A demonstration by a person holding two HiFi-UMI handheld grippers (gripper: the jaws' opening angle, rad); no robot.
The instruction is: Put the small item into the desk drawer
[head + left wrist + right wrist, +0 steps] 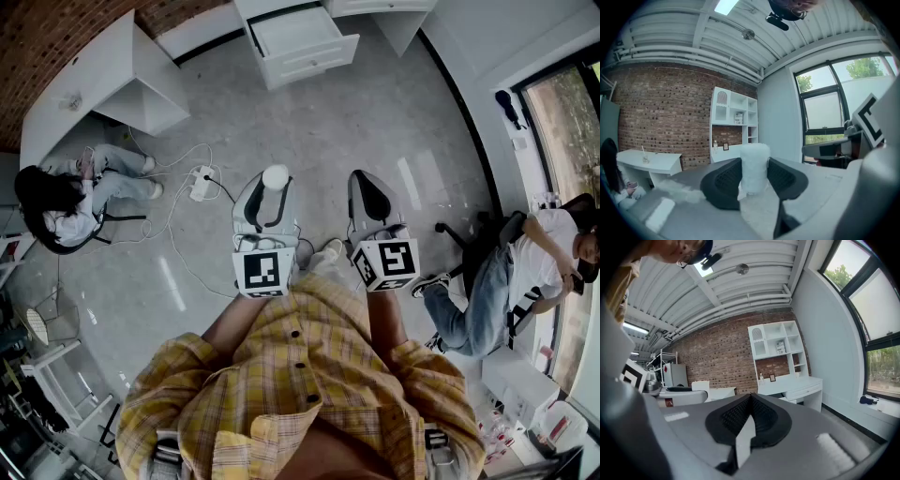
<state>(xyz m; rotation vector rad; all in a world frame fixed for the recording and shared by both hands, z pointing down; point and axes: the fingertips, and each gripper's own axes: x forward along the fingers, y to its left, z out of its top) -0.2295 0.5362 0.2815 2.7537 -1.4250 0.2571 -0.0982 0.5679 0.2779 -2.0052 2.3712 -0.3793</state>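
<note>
My left gripper (273,184) (754,171) is shut on a small white cylinder-shaped item (754,167) (276,177), which stands upright between the black pads and sticks out above them. My right gripper (369,192) (750,418) is shut with nothing in it, the pads meeting at the tip. Both are held level in front of my body, side by side, well short of the desk. The white desk (375,7) stands ahead across the floor with one drawer (302,42) pulled out; its inside looks bare. In the right gripper view the same desk (799,387) stands against the brick wall.
A second white desk (89,80) stands at the left, with a seated person (66,197) beside it. A power strip with cables (200,183) lies on the grey floor. Another person sits on a chair (525,272) at the right by the window. White shelving (733,115) tops the desk.
</note>
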